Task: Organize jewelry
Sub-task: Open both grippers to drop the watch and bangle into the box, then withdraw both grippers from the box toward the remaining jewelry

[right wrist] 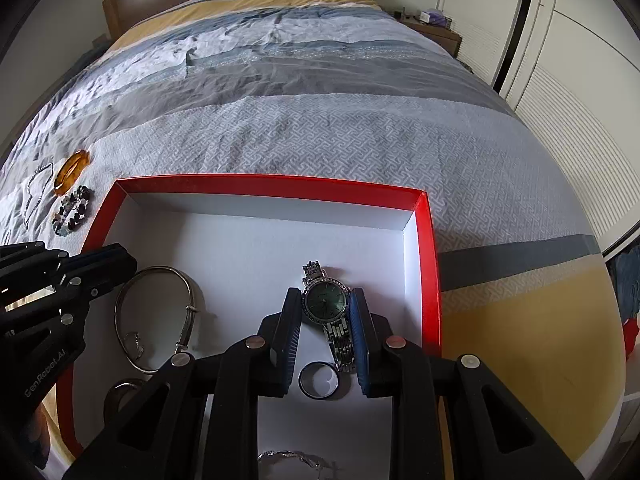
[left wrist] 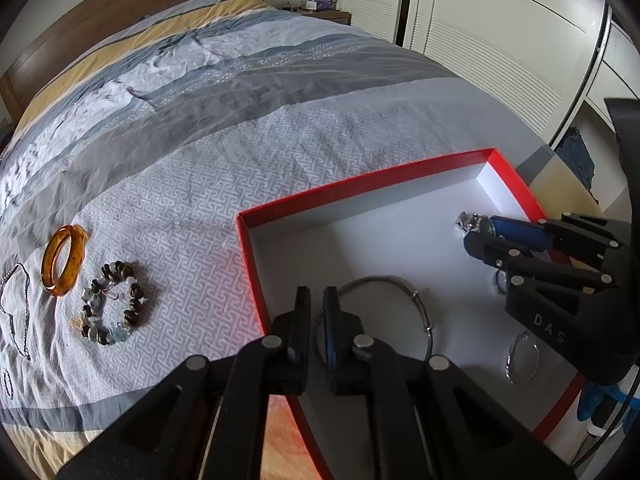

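A red box [right wrist: 432, 264] with a white inside lies on the bed and also shows in the left wrist view [left wrist: 250, 256]. In it lie a silver watch [right wrist: 325, 302], a dark ring [right wrist: 319, 380] and a silver bangle [right wrist: 156, 312]. My right gripper [right wrist: 325, 300] is open, its jaws on either side of the watch face. My left gripper [left wrist: 317, 296] is nearly shut and empty, above the box's left edge by the bangle [left wrist: 376, 312]. An amber bangle [left wrist: 64, 260], a beaded bracelet [left wrist: 114, 304] and a chain necklace [left wrist: 16, 312] lie on the bedspread to the left.
The bed has a grey patterned spread [left wrist: 240, 140] and a wooden headboard [left wrist: 120, 4]. White louvred wardrobe doors [left wrist: 500, 40] stand on the right. A nightstand [right wrist: 436, 28] is at the far right of the bed. A thin silver hoop [left wrist: 522, 360] lies in the box.
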The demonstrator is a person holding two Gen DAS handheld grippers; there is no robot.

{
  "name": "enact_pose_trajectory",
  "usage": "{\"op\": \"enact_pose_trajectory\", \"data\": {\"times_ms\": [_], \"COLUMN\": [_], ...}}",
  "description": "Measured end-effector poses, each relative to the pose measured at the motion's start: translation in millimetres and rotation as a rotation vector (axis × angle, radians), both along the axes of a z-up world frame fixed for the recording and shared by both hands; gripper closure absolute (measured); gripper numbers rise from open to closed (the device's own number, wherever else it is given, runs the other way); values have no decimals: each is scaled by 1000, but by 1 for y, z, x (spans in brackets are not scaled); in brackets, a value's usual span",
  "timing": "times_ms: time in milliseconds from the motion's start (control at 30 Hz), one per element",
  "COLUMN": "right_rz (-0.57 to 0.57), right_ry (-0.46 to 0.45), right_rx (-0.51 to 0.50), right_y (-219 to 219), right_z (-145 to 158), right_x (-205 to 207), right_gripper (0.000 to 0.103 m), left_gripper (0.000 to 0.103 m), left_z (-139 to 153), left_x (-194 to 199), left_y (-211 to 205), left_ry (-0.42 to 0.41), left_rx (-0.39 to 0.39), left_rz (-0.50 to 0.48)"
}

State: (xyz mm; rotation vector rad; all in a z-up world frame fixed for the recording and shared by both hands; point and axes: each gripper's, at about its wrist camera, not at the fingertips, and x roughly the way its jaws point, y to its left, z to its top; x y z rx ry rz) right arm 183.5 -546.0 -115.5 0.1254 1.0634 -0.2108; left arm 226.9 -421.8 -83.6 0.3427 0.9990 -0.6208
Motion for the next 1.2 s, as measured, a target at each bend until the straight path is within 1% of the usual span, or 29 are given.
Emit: {"op": "enact_pose_trajectory", "data": {"times_ms": [100, 133, 200, 267, 333, 433, 567, 667, 733, 900, 1033, 1200], "right_rz": [-2, -6, -16, -31, -42, -54, -74, -92, -103, -94, -72, -41], "right_ry": [8, 10, 9, 2, -1, -15, -47, -84, -109, -161, -185, -227], "right_rx": [-5, -4, -3, 1, 3, 8, 22, 44, 62, 109, 137, 156], "right_y": [0, 0, -1, -3, -4, -4, 0, 6, 12, 37, 61, 91], "right_z": [1, 2, 4, 9, 14, 26, 48, 67, 77, 96, 106, 123], "right_x": [-1, -2, -6, -12, -18, -31, -54, -75, -88, -118, -137, -161], "right_gripper": [78, 77, 72, 70, 70, 69, 69, 65, 62, 60, 59, 59], "left_gripper": [96, 94, 89, 75, 71, 70, 70, 70, 70, 70, 70, 70], "left_z": [2, 4, 9, 17, 26, 40, 58, 70, 76, 90, 98, 111], "left_x": [-1, -3, -6, -11, -16, -24, -38, -54, -69, -107, -129, -151], "left_y": [1, 2, 5, 7, 12, 21, 43, 66, 80, 118, 150, 195], "left_ry": [4, 1, 0, -12, -28, -39, -47, -56, -70, -97, -99, -130], "left_rx": [-1, -3, -17, -26, -34, -42, -59, -74, -63, -26, 0, 15], "left_rz": [-10, -13, -24, -27, -28, -22, 8, 31, 34, 55, 100, 165]}}
